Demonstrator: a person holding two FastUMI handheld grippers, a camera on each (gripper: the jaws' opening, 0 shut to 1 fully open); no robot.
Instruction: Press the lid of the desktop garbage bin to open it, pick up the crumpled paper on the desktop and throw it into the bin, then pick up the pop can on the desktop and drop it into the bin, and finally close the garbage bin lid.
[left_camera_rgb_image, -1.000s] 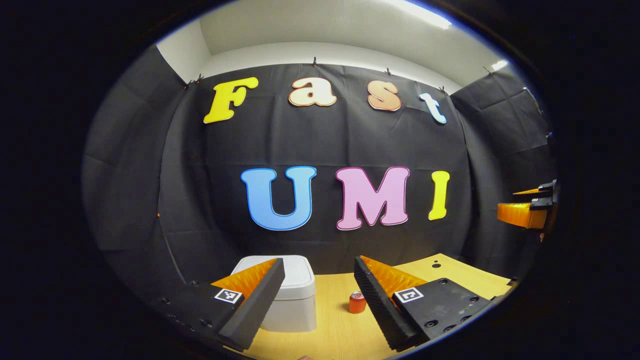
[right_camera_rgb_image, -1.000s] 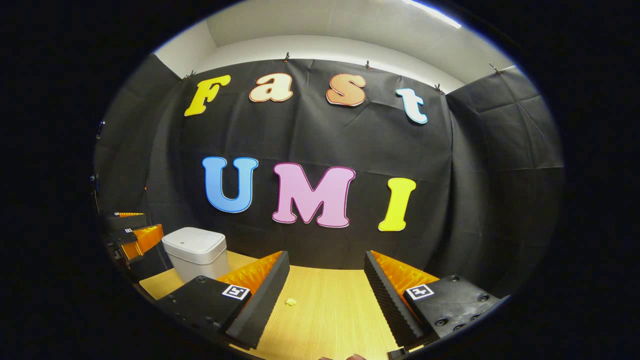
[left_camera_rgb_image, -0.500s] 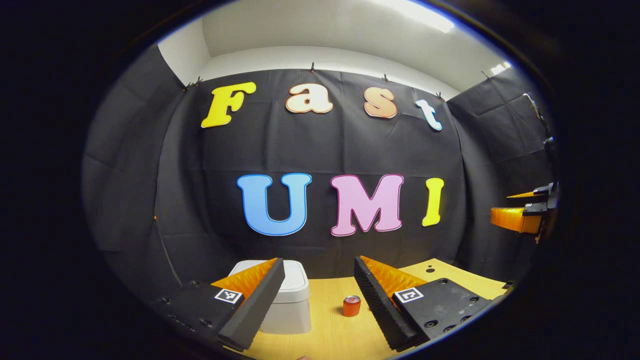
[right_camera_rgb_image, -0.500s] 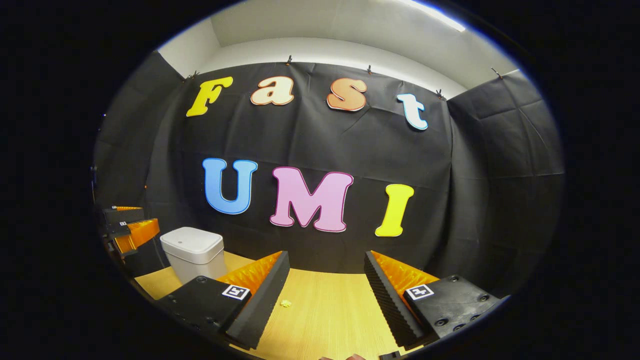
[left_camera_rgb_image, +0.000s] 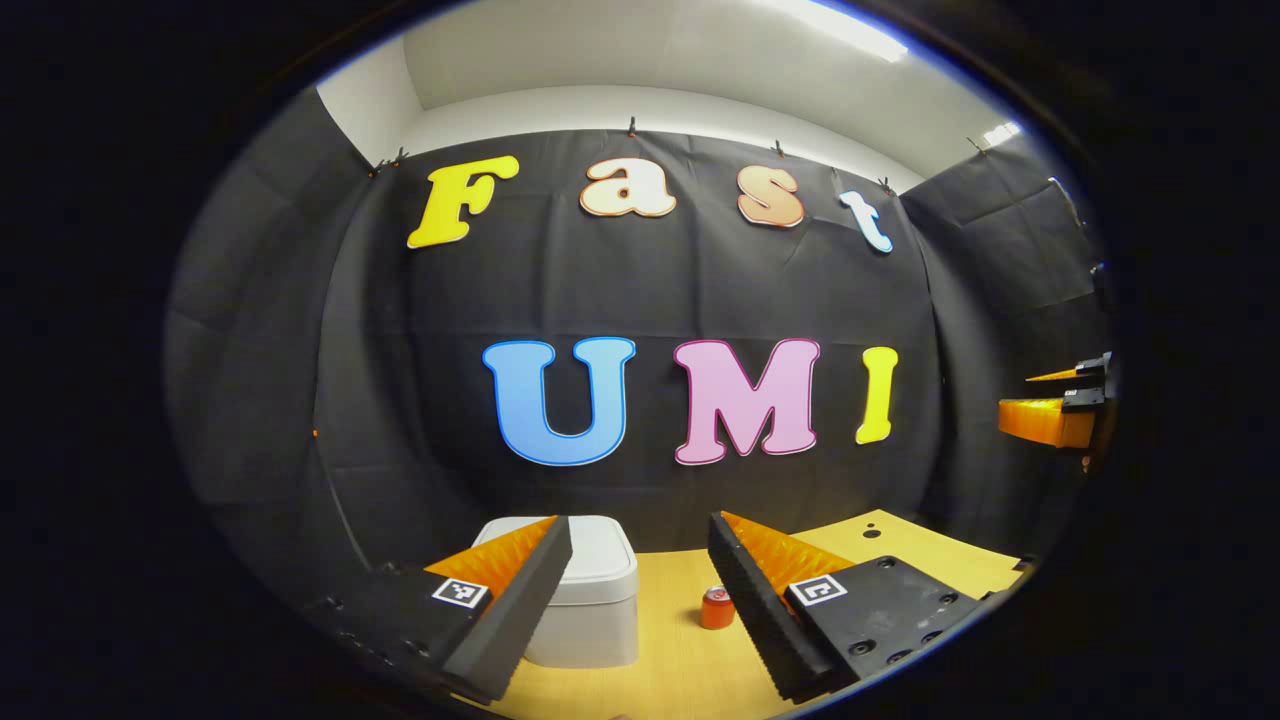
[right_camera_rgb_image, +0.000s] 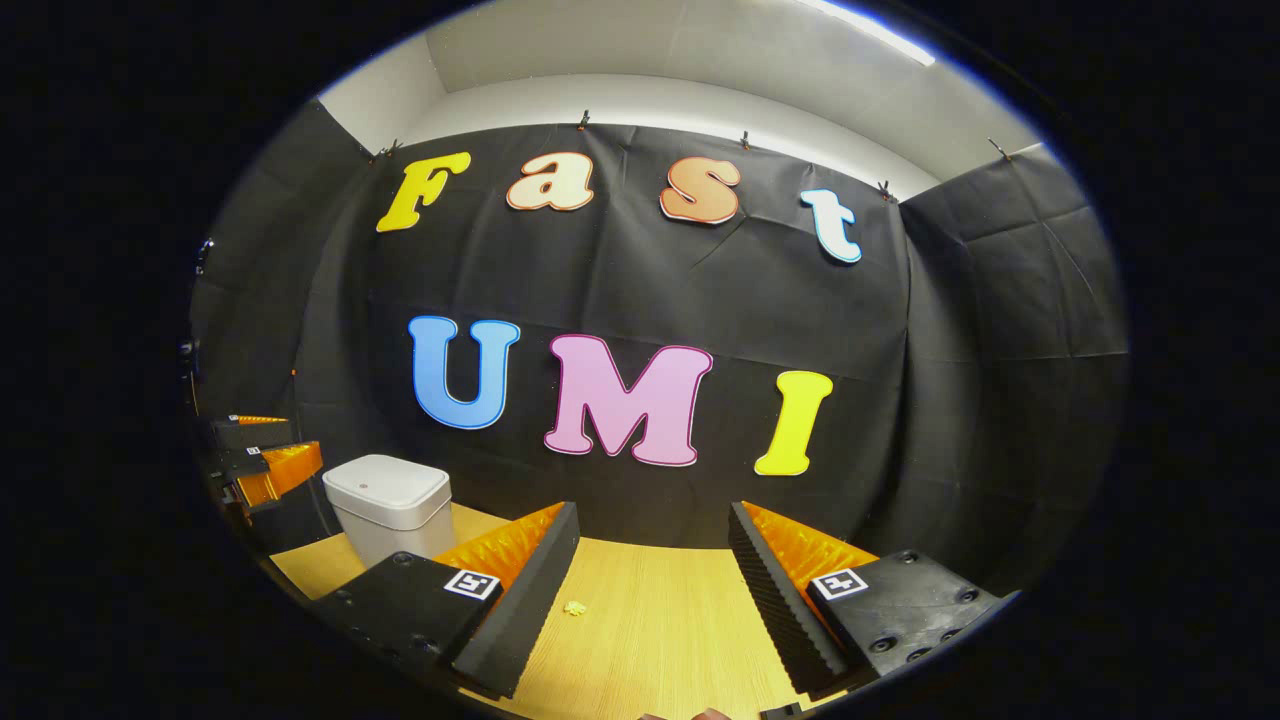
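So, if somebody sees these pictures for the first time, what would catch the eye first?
Probably the white garbage bin, lid closed, on the wooden desktop ahead of the open left gripper. Next, the red pop can standing right of the bin, and the small crumpled paper lying before the open right gripper.

1 garbage bin (right_camera_rgb_image: 390, 503), 1 pop can (left_camera_rgb_image: 716, 607), 1 crumpled paper (right_camera_rgb_image: 575, 607), 1 table (right_camera_rgb_image: 650, 640), 2 grippers.

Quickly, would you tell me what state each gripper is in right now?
Left gripper: open, holding nothing.
Right gripper: open, holding nothing.
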